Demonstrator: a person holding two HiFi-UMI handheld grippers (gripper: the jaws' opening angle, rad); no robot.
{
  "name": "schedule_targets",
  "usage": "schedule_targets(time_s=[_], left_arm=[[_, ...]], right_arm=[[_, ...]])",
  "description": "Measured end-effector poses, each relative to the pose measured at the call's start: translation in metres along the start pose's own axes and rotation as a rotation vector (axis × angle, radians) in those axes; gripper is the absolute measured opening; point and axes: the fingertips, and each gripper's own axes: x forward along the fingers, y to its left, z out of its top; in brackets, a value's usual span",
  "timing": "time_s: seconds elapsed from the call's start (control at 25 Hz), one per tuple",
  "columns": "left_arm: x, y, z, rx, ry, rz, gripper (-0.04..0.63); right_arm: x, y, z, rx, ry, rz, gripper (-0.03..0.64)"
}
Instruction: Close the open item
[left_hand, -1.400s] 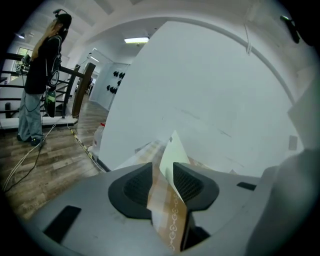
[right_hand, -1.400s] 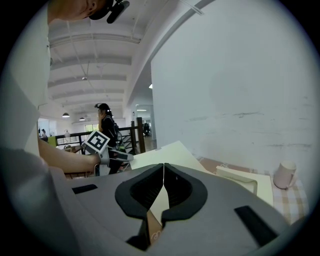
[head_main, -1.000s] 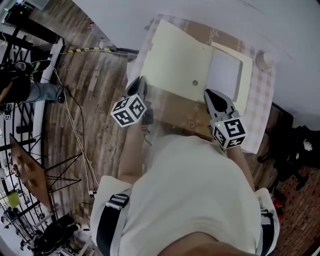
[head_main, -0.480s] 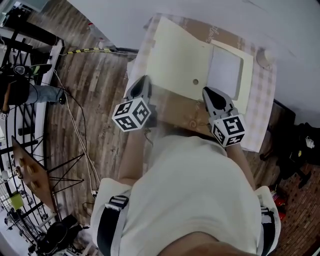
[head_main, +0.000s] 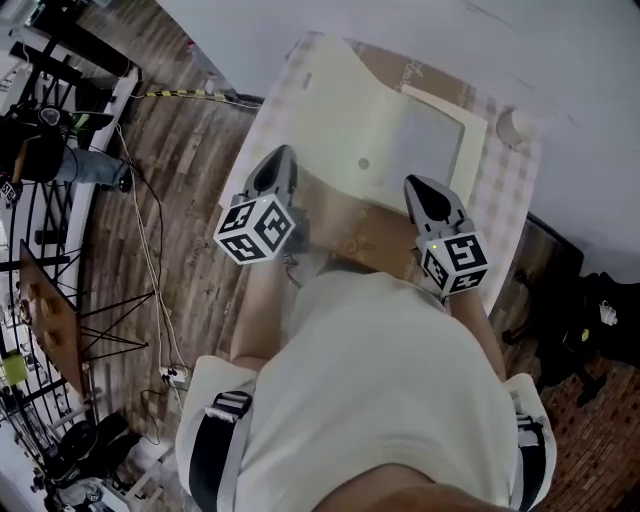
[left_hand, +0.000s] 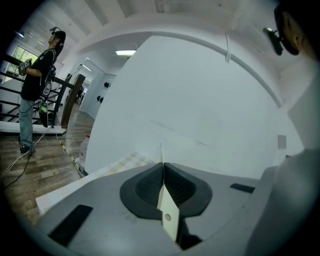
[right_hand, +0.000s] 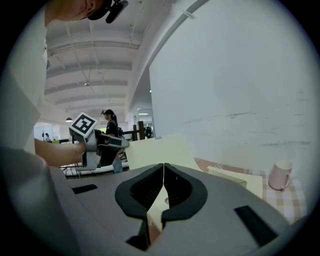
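Observation:
A flat cream folder lies open on the checked table (head_main: 510, 200). Its lid (head_main: 345, 105) stands raised over the base (head_main: 440, 135), and a small round snap shows on it. My left gripper (head_main: 283, 153) is at the lid's left edge. In the left gripper view the jaws (left_hand: 162, 167) have just been closing and are shut on the thin cream lid (left_hand: 168, 222), seen edge-on between them. My right gripper (head_main: 421, 184) hovers over the folder's near edge. Its jaws (right_hand: 163, 170) meet at the tip, and the lid (right_hand: 155, 150) shows beyond them.
A pale cup (head_main: 515, 125) stands at the table's far right corner, also visible as the cup (right_hand: 280, 175) in the right gripper view. A white wall runs behind the table. Cables cross the wooden floor (head_main: 190, 150) at left, where a person (left_hand: 35, 85) stands by railings.
My left gripper has risen with the lid's left edge. The lid has swung further over the base and hides more of it. The right gripper has shifted slightly along the near edge.

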Motion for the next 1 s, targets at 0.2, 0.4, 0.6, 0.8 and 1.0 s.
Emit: schedule_targets(time_s=[0.2,0.4,0.6,0.8,1.0], left_arm=[[-0.01,-0.048,-0.002,0.041,-0.021,-0.016,0.008],[-0.01,-0.095,-0.012,0.081,-0.028,-0.044,0.009],[-0.008,-0.137,-0.027,0.072,-0.03,-0.081,0.011],[-0.008,-0.171,-0.049,0.08,-0.014,-0.105,0.018],[-0.006,-0.202,-0.074,0.117,0.018,-0.135,0.02]], right_arm=[[-0.03,-0.018,0.0,0.002,-0.017,0.017,0.002],[-0.059,-0.038,-0.001,0.003,-0.037,0.022,0.002],[-0.085,-0.058,-0.002,-0.01,-0.045,0.034,0.002],[-0.103,-0.075,-0.007,-0.021,-0.044,0.046,0.002],[-0.115,-0.095,-0.009,-0.035,-0.04,0.053,0.002]])
